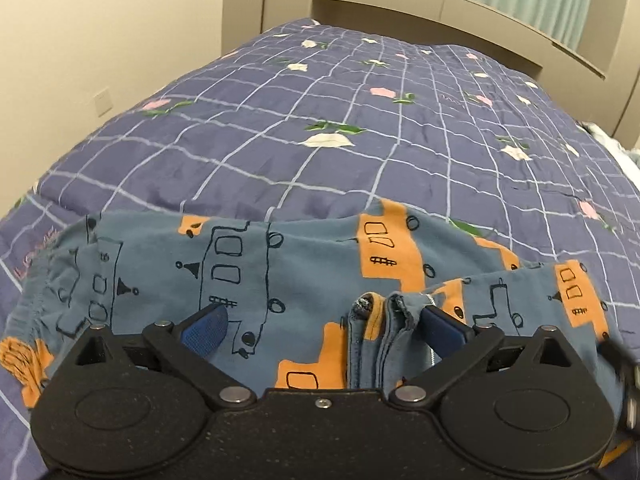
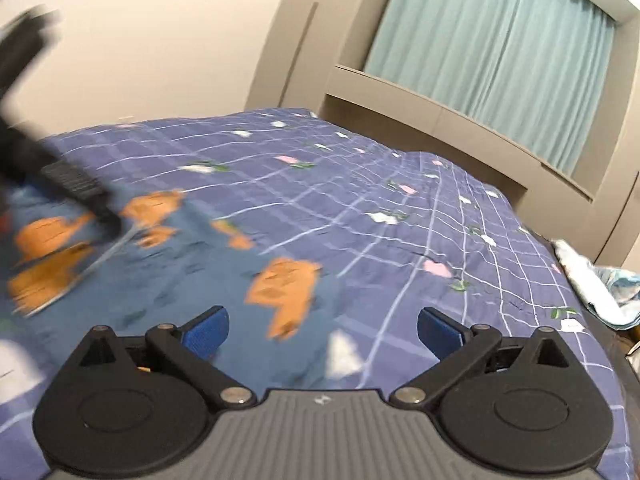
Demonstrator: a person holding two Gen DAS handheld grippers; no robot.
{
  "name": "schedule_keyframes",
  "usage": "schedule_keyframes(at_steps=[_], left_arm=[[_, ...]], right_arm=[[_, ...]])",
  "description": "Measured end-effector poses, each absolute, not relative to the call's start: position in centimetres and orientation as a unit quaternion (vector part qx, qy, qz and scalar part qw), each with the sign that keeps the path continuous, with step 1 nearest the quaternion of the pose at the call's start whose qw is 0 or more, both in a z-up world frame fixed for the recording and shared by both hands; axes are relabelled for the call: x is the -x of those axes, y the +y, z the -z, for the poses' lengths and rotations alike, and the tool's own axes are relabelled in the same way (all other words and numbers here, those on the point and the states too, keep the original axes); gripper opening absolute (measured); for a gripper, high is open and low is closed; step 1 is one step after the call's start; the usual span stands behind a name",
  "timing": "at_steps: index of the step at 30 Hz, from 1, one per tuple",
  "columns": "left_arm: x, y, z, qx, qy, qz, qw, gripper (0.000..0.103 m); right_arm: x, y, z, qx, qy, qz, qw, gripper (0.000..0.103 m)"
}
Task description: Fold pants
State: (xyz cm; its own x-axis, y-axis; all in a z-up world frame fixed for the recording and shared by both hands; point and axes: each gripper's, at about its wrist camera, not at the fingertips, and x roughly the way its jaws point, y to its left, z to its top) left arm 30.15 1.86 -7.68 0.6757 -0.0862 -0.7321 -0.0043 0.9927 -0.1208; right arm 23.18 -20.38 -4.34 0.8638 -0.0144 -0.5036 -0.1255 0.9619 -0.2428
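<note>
Left view: my left gripper [image 1: 322,320] has its fingers spread wide, gripping nothing, over the pants [image 1: 280,280], doubled on the bed [image 1: 320,140]. Right view: my right gripper [image 2: 322,326] gapes empty beside them. Judging so, further folds remain.

I count one pair of pants [image 1: 304,280], one bedspread [image 1: 360,128], one curtain [image 2: 500,52], one headboard [image 1: 440,4], and my two grippers, left gripper [image 1: 323,322] and right gripper [image 2: 323,326].
</note>
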Motion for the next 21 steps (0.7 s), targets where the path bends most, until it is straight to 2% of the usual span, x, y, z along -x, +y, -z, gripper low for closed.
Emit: schedule_keyframes(at_steps=[8, 14, 21], left_arm=[[-30.0, 1.5, 8.4, 0.042, 0.391, 0.021, 0.919, 0.103], [-29.2, 1.2, 7.8, 0.026, 0.404, 0.015, 0.914, 0.102], [-26.0, 0.8, 7.9, -0.025, 0.407, 0.001, 0.913, 0.102]], right_arm=[[-29.4, -24.6, 7.2, 0.101, 0.317, -0.009, 0.943, 0.103], [-25.1, -24.6, 6.3, 0.114, 0.287, 0.000, 0.951, 0.103], [-18.3, -23.7, 6.2, 0.143, 0.291, 0.000, 0.946, 0.103]])
